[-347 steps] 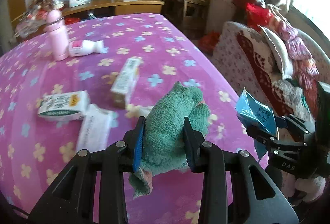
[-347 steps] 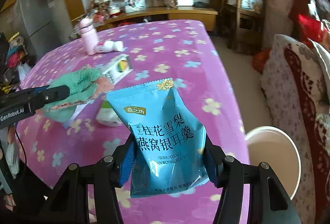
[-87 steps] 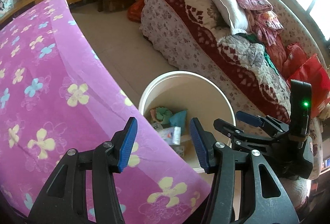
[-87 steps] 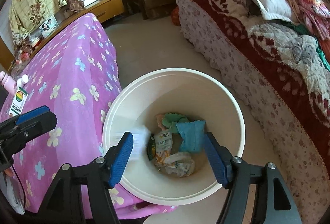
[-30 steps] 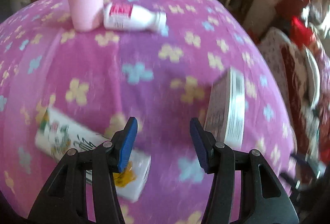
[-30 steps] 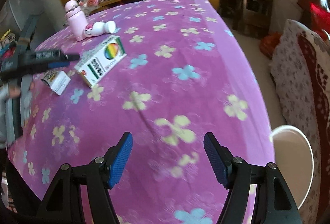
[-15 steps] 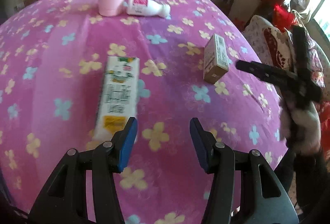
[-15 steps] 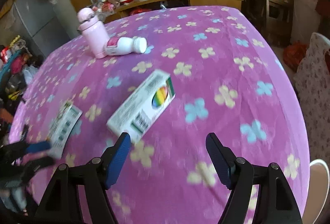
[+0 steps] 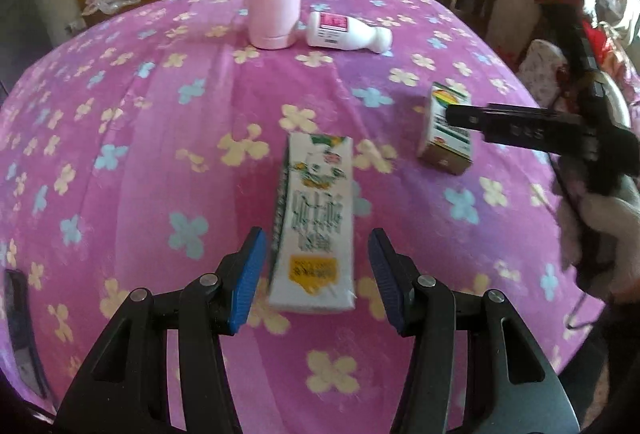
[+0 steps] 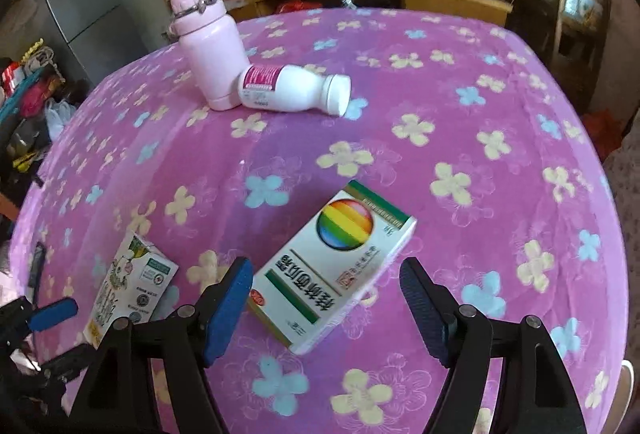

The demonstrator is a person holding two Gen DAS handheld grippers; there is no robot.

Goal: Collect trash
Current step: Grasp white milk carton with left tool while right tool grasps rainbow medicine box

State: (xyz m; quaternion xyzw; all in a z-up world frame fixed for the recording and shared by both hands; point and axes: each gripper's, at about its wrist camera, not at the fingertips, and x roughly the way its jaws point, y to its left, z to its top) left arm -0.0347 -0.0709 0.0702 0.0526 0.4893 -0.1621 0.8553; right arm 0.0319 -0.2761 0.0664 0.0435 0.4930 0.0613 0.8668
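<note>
Both hand-held grippers gape empty: left (image 9: 316, 274) straddles the carton (image 9: 314, 222), right (image 10: 326, 308) the box (image 10: 334, 266); skewed jaws may shove them aside.

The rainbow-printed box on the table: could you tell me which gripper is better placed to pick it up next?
Right. The right gripper is open with the rainbow-printed box just ahead between its jaws; the left gripper is lined up on the milk carton instead.

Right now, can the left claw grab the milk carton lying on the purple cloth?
Probably yes. The left claw is open, with the milk carton lying flat and its near end between the blue pads. Nothing blocks it; the medicine box sits apart to the right.
</note>
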